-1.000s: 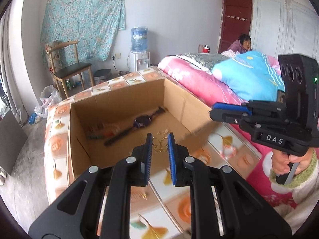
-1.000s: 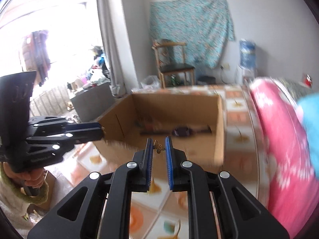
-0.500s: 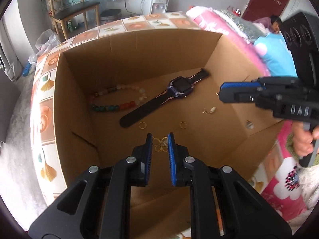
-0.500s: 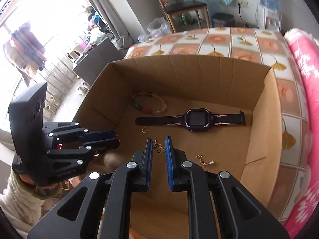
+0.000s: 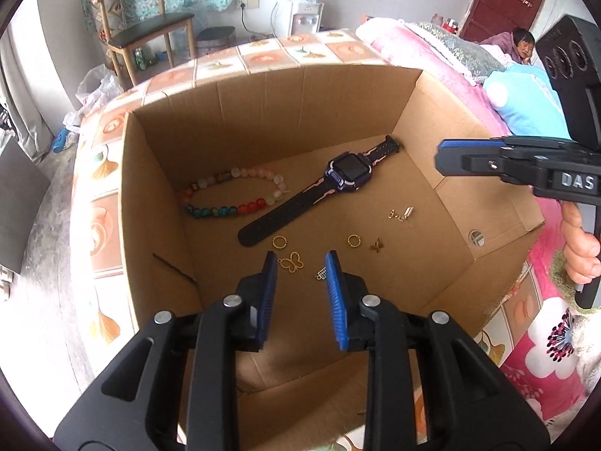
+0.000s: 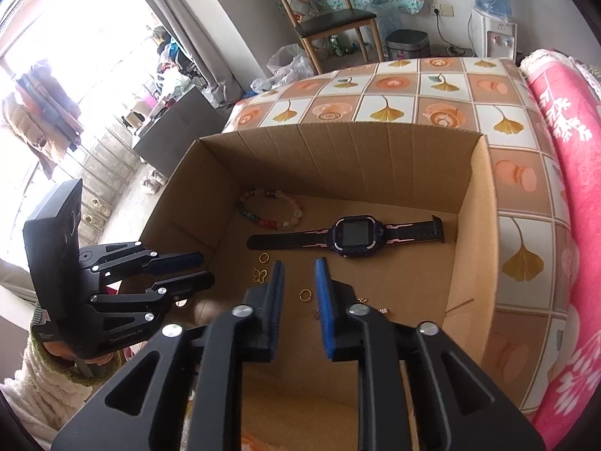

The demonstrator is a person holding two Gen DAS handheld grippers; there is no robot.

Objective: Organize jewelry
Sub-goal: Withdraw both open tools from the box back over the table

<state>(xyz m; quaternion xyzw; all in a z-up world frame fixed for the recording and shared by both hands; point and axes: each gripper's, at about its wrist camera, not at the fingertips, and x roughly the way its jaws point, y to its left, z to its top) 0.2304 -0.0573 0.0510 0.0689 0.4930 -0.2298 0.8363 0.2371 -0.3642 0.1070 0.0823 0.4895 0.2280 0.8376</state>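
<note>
Cardboard box (image 5: 157, 203): open-topped, sitting on a tiled-pattern cloth (image 6: 443, 86); all the jewelry lies on its floor.
Watch (image 5: 323, 188): dark strap with pink trim, laid flat. In the left wrist view its long axis runs on a diagonal from near-left to far-right, with the buckle end toward the far right corner of the box; the square face looks up.
Bead bracelet (image 5: 233, 195): a flattened oval of mixed pale, red and teal beads, long axis roughly parallel to the watch strap and just left of it, against the left wall.
Gold rings: one (image 5: 280, 242) just past the near end of the strap, another (image 5: 353, 240) to its right, well apart.
Butterfly outline pendant (image 5: 292, 262): flat on the floor, just ahead of the left finger of the left gripper.
Small gold pieces: a solid butterfly (image 5: 377, 245) beside the second ring, and a clasp bit (image 5: 402, 213) farther right.
Left gripper (image 5: 301, 268): jaws have just been opening and stand parted over the box floor, gripping nothing; a tiny charm (image 5: 320, 274) lies loose beside the right finger.
Right gripper (image 6: 299, 276): jaws have just been opening too, parted and holding nothing, with a gold ring on the floor seen between them.
</note>
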